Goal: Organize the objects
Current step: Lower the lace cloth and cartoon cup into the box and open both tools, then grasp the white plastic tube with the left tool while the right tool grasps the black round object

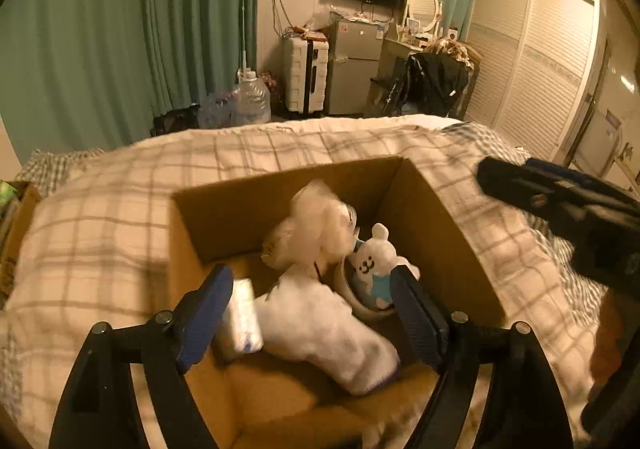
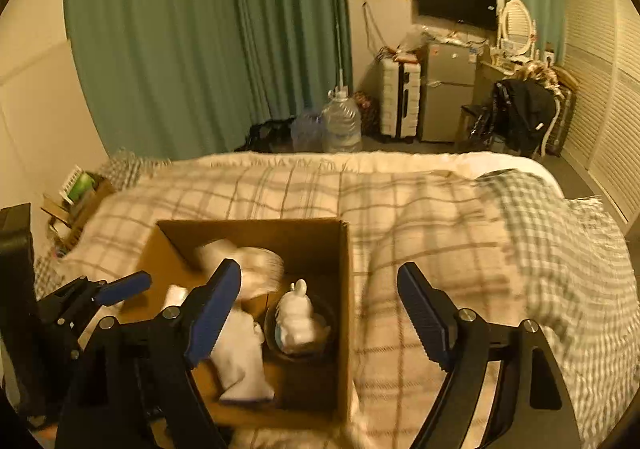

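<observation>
Cardboard, brown and open-topped, forms the box (image 1: pixel 304 185) that we find sitting on the cream plaid bedspread (image 1: pixel 100 233), directly below and ahead of our left gripper (image 1: pixel 312 309). That gripper hangs over the box's near half with its blue-padded jaws spread wide and nothing between them. Inside the box, between the two jaws in the left wrist view, lies a white sock-like cloth bundle (image 1: pixel 332 333); a small white folded packet (image 1: pixel 242 315) sits just beside the left pad. Further in, a fluffy white plush toy (image 1: pixel 320 225) leans toward the far wall, and a small white bear figure with a blue bib (image 1: pixel 374 265) stands in a round bowl (image 1: pixel 360 309) at the box's right side.

Our right gripper (image 2: pixel 320 313) hovers over the box's right edge and the bedspread next to it, jaws also wide apart and holding nothing.

The plush toy is smeared by motion blur in both views, so we cannot make out its shape. The bowl is mostly hidden behind the bear and the right pad. The near wall of the box is cut off by the gripper frames.
</observation>
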Tool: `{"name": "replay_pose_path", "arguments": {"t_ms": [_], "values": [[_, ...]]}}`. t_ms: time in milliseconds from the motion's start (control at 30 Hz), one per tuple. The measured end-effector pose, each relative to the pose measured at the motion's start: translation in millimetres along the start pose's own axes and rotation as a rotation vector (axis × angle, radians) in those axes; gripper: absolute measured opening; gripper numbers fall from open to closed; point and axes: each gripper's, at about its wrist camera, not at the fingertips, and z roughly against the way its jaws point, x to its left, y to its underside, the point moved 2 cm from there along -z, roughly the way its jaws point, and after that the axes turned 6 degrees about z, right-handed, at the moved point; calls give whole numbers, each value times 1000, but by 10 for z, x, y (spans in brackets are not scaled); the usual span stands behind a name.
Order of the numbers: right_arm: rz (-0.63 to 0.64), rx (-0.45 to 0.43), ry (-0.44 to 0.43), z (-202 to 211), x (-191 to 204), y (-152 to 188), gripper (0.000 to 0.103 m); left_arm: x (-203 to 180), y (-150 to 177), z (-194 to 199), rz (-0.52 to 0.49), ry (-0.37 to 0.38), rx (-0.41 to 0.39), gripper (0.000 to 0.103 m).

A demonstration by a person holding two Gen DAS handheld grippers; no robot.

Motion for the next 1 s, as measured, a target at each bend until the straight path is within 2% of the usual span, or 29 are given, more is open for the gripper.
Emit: {"name": "replay_pose_path", "arguments": {"t_ms": [67,167,333,533,667,800,900,1000], "values": [[5,-22,12,240,35,4,85,10,8,264,-9,-23,-27,93],[30,-56,42,677,115,1,86,27,34,613,-14,-23,-72,94],[79,-83,60,1215,340,43,86,116,128,1068,-8,-43,-104,94],[137,-94,62,1503,663,275,88,287,407,1382,44,-63,-133,94],[142,-75,49,1388,829,519,88,420,694,1379,84,-85,-132,94],[162,-19,57,999,922,811,88,556,1020,1159,123,-120,-98,94],[176,50,40,625,970,1072,88,663,1249,930,145,-177,-51,94],[163,180,-22,184,1010,1416,88,751,1355,778,161,-189,11,94]]}}
